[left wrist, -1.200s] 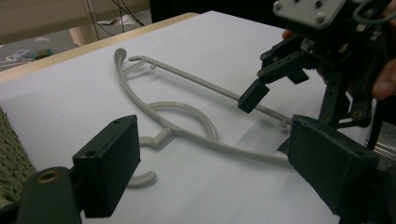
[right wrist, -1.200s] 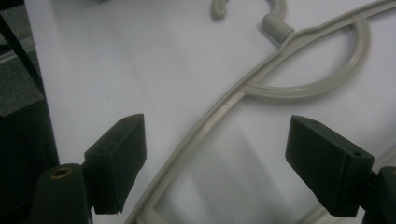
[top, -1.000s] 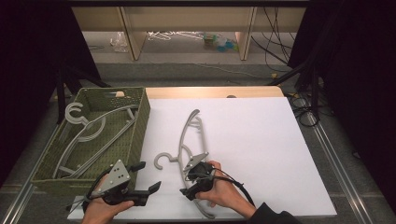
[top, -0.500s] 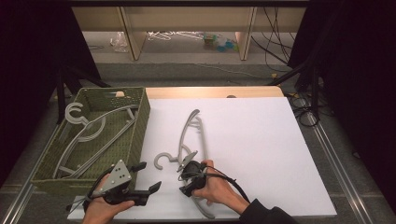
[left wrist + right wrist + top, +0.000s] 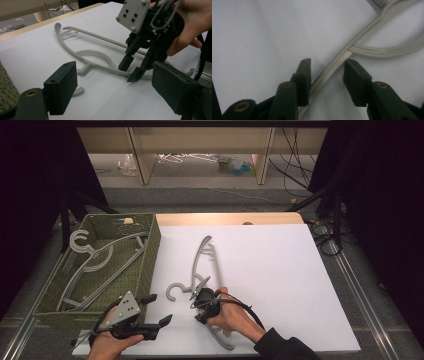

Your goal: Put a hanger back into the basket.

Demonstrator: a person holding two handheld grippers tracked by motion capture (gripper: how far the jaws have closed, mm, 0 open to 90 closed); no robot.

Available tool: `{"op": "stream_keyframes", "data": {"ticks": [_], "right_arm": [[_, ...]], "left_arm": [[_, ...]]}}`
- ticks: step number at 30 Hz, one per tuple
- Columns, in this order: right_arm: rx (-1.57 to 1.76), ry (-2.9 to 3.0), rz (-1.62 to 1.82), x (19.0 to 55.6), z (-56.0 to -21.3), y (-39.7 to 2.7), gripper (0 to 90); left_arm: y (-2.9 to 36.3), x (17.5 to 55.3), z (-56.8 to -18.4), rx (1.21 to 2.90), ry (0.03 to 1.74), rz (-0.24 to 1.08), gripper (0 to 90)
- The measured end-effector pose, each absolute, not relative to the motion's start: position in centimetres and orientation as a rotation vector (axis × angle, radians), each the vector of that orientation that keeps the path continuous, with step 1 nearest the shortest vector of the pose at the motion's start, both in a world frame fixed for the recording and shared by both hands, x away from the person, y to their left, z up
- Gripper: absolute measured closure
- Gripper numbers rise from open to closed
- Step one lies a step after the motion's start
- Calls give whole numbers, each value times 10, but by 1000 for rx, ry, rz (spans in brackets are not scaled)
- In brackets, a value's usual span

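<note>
Right hand-held gripper [image 5: 325, 82], closing, straddles hanger [image 5: 332, 68], seemingly ungripped, near board's [image 5: 300, 340] front edge.

A table [image 5: 280, 270] is seen from above, its top covered by a white sheet, with a strip of bare wood left showing along the far edge. On the white surface, near the middle and toward the near side, a grey plastic clothes hanger [image 5: 210, 265] is laid flat, its hook [image 5: 175, 291] curled toward the left. At the left edge of the table a green woven basket [image 5: 150, 245] is set down, its right wall just beside the sheet's left part. More grey hangers [image 5: 95, 265] are held inside that basket, not on the table itself.
</note>
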State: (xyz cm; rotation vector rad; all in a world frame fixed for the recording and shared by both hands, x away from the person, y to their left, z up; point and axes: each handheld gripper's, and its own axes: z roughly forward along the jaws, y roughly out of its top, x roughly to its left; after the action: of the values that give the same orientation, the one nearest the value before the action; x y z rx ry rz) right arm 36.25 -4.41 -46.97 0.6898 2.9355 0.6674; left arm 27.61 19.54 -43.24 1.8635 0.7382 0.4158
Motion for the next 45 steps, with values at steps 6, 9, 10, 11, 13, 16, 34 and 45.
{"op": "stream_keyframes", "data": {"ticks": [6,9,10,11,13,16,34,45], "right_arm": [[737,2936,683,369,-469,-49,733],[744,2931,679,370,-469,-49,761],[743,2933,679,370,-469,-49,767],[735,2933,676,371,-469,-49,773],[722,2939,679,371,-469,-50,791],[687,2953,666,372,-468,-52,823],[392,3094,603,352,-435,-100,827],[354,3142,689,339,-426,-124,827]], "left_arm": [[195,276,-432,1856,734,415,209],[196,275,-432,1856,743,415,212],[196,276,-432,1857,737,416,213],[196,275,-432,1855,736,416,212],[197,275,-431,1856,729,419,213],[197,275,-431,1857,731,421,215],[185,280,-434,1937,726,473,228],[164,294,-442,2181,594,547,301]]}}
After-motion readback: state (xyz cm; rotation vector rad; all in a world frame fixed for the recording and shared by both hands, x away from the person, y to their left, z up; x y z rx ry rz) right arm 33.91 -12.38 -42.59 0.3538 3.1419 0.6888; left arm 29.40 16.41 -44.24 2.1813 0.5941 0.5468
